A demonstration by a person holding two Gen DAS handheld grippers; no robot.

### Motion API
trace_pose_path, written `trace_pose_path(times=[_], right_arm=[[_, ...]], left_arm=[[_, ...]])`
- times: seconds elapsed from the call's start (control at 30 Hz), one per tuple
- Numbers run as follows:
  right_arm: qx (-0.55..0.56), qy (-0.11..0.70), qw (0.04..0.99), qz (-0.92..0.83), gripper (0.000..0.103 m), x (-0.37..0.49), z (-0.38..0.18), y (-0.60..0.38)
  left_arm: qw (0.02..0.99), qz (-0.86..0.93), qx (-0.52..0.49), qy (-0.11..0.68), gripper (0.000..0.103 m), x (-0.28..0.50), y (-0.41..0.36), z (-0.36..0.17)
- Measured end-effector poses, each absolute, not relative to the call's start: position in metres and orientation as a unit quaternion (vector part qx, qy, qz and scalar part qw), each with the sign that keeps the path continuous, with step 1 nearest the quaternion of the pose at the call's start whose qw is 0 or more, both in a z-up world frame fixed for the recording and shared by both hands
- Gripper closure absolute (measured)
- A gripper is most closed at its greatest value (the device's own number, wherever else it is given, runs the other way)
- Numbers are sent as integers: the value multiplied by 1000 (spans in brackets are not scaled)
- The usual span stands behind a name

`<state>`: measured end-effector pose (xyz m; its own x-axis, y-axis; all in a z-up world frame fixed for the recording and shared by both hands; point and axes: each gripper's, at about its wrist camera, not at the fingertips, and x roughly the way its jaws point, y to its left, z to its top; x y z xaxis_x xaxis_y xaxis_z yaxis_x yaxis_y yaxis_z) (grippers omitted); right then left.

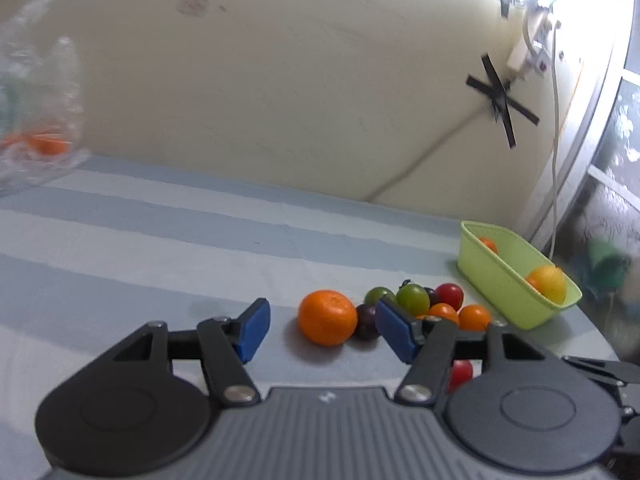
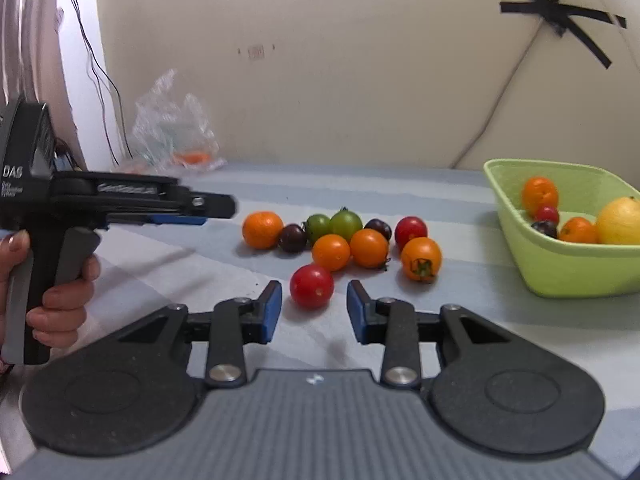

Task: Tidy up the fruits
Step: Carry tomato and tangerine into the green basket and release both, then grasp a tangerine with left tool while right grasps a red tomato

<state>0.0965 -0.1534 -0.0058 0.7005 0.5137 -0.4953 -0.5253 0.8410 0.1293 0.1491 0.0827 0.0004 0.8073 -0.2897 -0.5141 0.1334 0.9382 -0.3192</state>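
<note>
A heap of small fruits lies on the striped cloth: a mandarin (image 1: pixel 327 317) (image 2: pixel 262 229), green tomatoes (image 2: pixel 332 225), dark ones (image 2: pixel 292 237), orange ones (image 2: pixel 421 259) and red ones. My left gripper (image 1: pixel 325 332) is open, its blue pads either side of the mandarin without touching it. My right gripper (image 2: pixel 314 312) is open too, with a red tomato (image 2: pixel 311 285) just ahead of its tips, clear of both pads. A light green basket (image 2: pixel 560 268) (image 1: pixel 508 276) at the right holds a yellow fruit (image 2: pixel 620 221), mandarins and small tomatoes.
A crumpled clear plastic bag (image 2: pixel 172 128) (image 1: pixel 36 120) with something orange in it lies at the back left by the wall. A hand (image 2: pixel 64 300) holds the left gripper's handle at the left of the right wrist view. Cables hang on the wall.
</note>
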Motion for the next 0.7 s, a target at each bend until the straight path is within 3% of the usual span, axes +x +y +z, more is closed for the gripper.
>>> trace_pose_path(times=[0.1, 0.23, 0.33, 0.7], right_arm=[[-24, 270, 920, 284, 65, 107, -10, -141], [-30, 288, 915, 283, 65, 118, -16, -133], [-40, 287, 914, 284, 73, 118, -17, -132], [-21, 276, 916, 291, 73, 52, -20, -163]], left_arm=[[941, -124, -121, 291, 44, 159, 78, -5], [933, -121, -125, 317, 64, 170, 76, -17], [932, -118, -138, 315, 65, 166, 81, -18], [929, -156, -139, 306, 64, 46, 53, -15]])
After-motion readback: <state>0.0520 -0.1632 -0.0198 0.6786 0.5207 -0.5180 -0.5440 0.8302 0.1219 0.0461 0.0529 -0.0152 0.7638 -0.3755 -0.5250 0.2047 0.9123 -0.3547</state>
